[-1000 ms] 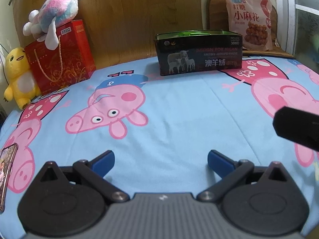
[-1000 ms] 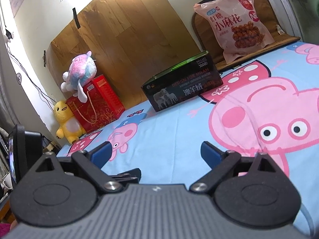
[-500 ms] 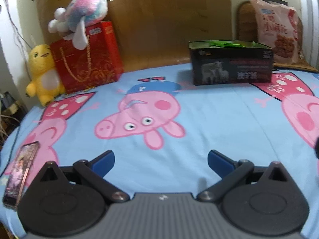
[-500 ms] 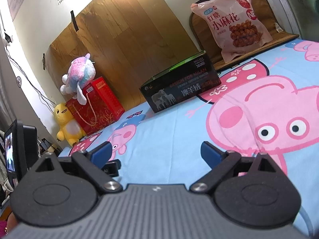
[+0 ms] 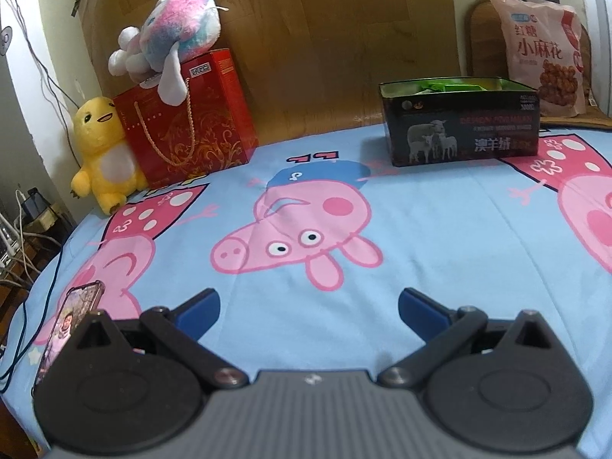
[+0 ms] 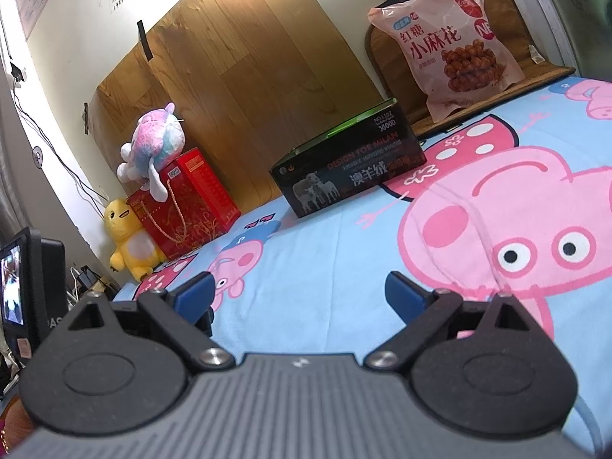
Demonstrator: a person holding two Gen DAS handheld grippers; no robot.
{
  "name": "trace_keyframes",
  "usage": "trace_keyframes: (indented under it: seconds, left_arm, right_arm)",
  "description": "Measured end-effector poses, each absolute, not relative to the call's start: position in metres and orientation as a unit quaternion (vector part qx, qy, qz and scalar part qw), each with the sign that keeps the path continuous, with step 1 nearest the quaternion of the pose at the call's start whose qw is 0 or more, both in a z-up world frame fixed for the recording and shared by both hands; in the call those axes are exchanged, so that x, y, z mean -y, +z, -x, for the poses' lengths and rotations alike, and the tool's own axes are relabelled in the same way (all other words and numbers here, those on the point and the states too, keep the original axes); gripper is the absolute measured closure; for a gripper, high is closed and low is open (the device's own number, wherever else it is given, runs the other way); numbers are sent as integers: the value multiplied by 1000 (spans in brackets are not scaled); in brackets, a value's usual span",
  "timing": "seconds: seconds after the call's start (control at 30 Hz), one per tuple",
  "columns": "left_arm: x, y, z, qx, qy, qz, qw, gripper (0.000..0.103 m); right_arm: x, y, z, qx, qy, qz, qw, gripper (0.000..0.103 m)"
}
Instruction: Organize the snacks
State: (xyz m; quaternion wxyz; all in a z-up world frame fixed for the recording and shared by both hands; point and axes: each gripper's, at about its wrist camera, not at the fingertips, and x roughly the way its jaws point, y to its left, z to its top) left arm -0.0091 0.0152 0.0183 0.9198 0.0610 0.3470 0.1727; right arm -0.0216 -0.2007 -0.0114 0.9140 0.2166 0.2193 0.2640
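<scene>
Since the earlier frame the left gripper [image 5: 308, 304] has swung leftward: the black tin box [image 5: 461, 122] now sits further right in its view, and the phone [image 5: 67, 331] shows more fully. The right gripper [image 6: 296, 294] has barely shifted. Both are spread wide and empty above the cartoon-pig bedsheet [image 5: 440, 229]. The box stands open, green packets [image 5: 443, 86] inside. The pink snack bag [image 6: 445, 44] leans upright behind it, apart.

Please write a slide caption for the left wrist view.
Open left gripper over cartoon bedsheet, facing black box and snack bag.
</scene>
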Motion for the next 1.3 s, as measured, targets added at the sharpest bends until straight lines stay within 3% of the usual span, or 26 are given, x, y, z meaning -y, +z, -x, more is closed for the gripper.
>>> trace_keyframes:
  seconds: [1.3]
  left_arm:
    - [8,15,21,-365,91,-63,924,0]
  right_arm:
    - [209,-8,22,-203,262,-225,916,6]
